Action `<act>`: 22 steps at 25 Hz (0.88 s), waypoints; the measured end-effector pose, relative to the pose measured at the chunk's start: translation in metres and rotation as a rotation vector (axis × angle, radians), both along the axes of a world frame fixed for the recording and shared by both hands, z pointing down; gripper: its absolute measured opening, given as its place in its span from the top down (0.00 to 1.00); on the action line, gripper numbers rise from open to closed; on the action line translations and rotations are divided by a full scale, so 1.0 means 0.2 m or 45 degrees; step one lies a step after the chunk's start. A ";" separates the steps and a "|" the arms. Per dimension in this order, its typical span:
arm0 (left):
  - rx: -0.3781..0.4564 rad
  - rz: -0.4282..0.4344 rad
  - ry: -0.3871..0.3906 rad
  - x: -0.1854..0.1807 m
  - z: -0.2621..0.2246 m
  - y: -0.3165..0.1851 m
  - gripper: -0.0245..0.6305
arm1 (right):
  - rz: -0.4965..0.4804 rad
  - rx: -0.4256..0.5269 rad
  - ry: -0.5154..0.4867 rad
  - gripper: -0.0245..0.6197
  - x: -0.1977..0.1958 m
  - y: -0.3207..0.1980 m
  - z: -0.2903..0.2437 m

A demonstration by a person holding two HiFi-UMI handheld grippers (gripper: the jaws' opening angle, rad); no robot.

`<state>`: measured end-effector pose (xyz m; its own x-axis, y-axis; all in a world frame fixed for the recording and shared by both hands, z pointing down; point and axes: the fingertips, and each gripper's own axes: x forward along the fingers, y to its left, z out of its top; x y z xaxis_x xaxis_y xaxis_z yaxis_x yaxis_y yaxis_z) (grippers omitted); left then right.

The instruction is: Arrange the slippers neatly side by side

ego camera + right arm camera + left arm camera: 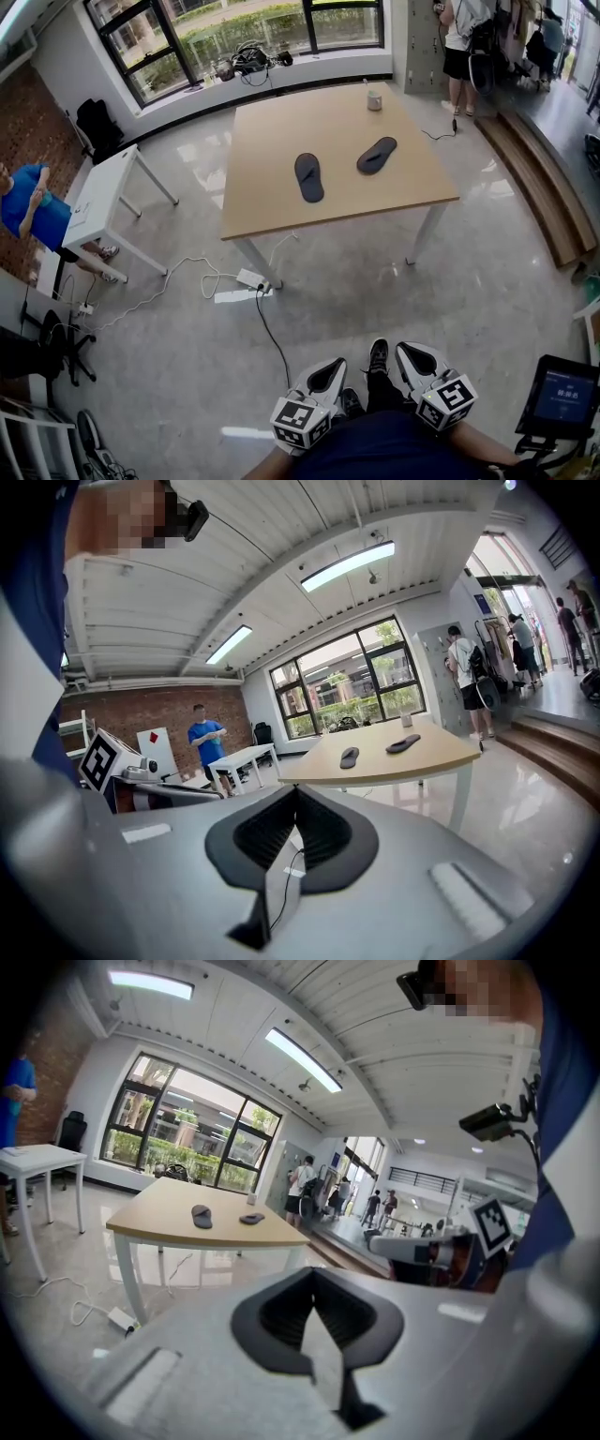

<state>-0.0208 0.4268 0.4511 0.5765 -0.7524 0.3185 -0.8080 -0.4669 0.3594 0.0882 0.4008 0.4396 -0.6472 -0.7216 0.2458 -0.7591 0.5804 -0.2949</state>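
One blue screen (567, 394), head view only

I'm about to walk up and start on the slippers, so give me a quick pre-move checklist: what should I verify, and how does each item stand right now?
1. Both slippers visible on the table: ok; nearer slipper, farther slipper.
2. Slippers side by side: not ok; they lie apart, angled differently.
3. Left gripper and right gripper free: ok; both shut, empty.
4. Table within reach: not ok; open floor lies between.
5. Walking path: not ok; power strip and its cable lie before the table.
6. Cup away from the slippers: ok.
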 end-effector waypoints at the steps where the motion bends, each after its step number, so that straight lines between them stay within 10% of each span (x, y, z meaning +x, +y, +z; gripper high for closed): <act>1: 0.000 -0.006 -0.003 -0.01 0.00 -0.03 0.96 | -0.012 0.001 0.000 0.95 -0.01 -0.04 0.00; 22: 0.009 -0.039 0.029 0.07 0.01 -0.81 0.96 | -0.087 0.005 -0.002 0.95 0.01 -0.85 -0.02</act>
